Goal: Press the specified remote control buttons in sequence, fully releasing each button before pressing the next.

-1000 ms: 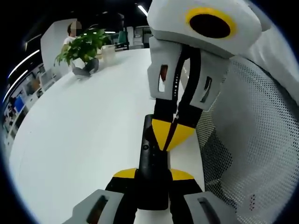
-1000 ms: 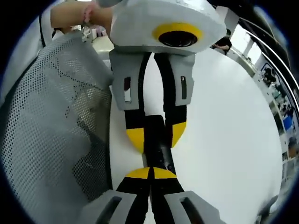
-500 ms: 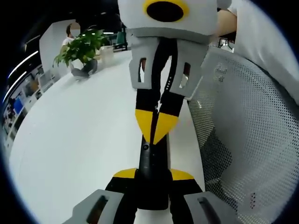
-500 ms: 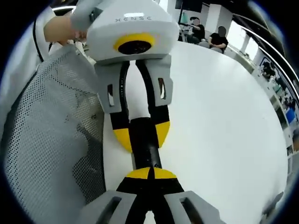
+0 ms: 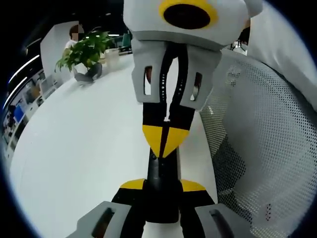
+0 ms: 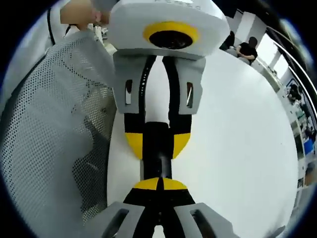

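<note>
A black remote control (image 5: 161,173) is held lengthwise between the yellow pads of my left gripper (image 5: 162,185), which is shut on it near its middle. My right gripper (image 5: 163,143) comes in from above with its yellow tips shut together, and their point lies on the remote's far end. From the right gripper view, my right gripper (image 6: 159,184) is shut with nothing in it. Its tips sit at the near end of the remote (image 6: 157,161), which the left gripper (image 6: 157,144) clamps from the opposite side. The buttons under the tips are hidden.
The white table (image 5: 89,144) spreads out to the left. A potted plant (image 5: 86,48) stands at its far end. A grey mesh chair back (image 5: 262,148) stands close beside the grippers, also (image 6: 49,144). People sit at the far edge (image 6: 246,48).
The right gripper has swung from a tilted stance at the remote's right side to straight over it. In the last half second its shut tips came down onto the remote.
</note>
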Motion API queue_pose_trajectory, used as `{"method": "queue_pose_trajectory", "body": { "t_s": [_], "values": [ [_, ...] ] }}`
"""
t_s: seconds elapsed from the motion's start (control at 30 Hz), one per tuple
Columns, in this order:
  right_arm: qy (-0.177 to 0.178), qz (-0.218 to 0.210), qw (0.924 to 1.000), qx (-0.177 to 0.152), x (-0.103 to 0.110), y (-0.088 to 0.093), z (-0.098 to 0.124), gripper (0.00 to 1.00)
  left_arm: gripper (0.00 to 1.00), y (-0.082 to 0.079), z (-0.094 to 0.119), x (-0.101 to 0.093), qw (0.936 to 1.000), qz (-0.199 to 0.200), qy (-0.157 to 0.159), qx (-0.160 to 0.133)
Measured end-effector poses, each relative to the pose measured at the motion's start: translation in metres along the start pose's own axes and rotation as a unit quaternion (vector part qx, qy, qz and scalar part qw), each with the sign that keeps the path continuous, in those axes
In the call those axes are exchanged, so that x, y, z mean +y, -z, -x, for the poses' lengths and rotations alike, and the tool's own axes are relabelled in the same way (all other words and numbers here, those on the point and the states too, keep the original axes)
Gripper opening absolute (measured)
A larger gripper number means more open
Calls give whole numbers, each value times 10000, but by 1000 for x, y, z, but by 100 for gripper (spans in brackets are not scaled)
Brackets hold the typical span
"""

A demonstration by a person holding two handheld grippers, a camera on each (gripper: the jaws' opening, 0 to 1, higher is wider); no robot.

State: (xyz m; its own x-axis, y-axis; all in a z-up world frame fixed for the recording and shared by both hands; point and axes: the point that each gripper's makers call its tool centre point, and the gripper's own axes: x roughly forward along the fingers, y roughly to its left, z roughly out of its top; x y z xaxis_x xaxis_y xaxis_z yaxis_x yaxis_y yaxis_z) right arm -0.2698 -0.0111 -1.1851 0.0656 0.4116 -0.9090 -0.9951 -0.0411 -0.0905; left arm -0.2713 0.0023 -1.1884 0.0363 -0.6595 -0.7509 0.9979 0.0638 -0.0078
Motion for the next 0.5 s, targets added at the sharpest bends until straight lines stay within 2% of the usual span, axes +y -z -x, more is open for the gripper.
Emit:
{"method": "queue_pose_trajectory", "body": {
  "t_s": [0.07, 0.2, 0.37, 0.5],
  "values": [
    [-13, -179, 9998, -50, -1, 1, 1, 0, 24, 0, 0, 0, 10000, -11, 6, 9],
    [-295, -804, 9960, -265, -2, 0, 3, 0, 24, 0, 0, 0, 10000, -6, 7, -1],
    [-207, -737, 9969, -171, -12, 4, 2, 0, 24, 0, 0, 0, 10000, 17, -9, -25],
    [-472, -807, 9955, -170, -10, 1, -2, 0, 24, 0, 0, 0, 10000, 28, -14, -51]
  ]
}}
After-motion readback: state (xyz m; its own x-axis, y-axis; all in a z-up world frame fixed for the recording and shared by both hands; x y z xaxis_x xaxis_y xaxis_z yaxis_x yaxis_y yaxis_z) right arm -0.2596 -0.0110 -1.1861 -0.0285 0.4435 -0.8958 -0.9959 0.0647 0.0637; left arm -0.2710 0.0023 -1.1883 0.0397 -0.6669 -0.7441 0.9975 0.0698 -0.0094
